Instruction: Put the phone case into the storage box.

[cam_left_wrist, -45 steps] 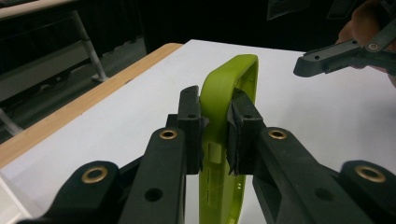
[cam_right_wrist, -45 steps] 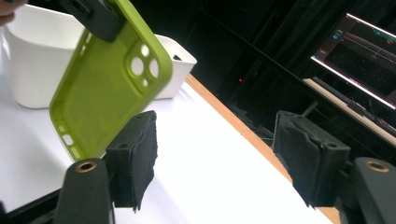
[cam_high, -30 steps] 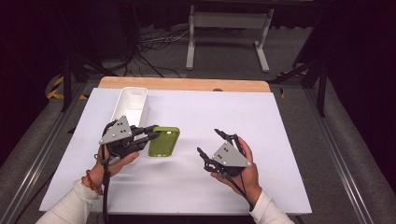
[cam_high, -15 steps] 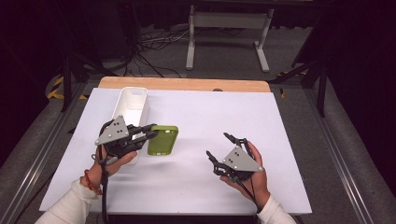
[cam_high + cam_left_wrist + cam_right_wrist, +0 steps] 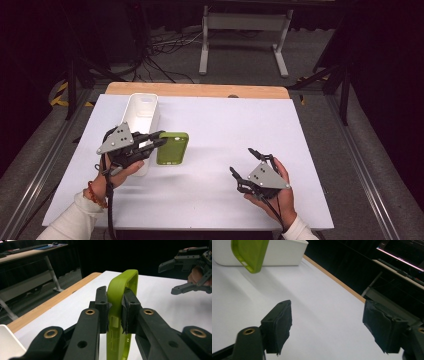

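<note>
The green phone case [image 5: 172, 148] is clamped by its side wall between the jaws of the left gripper [image 5: 159, 140] and held clear of the white table [image 5: 215, 125], at about 9 o'clock, just beside the white bin [image 5: 141, 107]. Compared with 1 s ago, the right gripper [image 5: 241, 167] has been drawn back to about 5 o'clock, jaws spread wide and empty. The case has barely shifted. The carrying is judged left to 1 hand.
</note>
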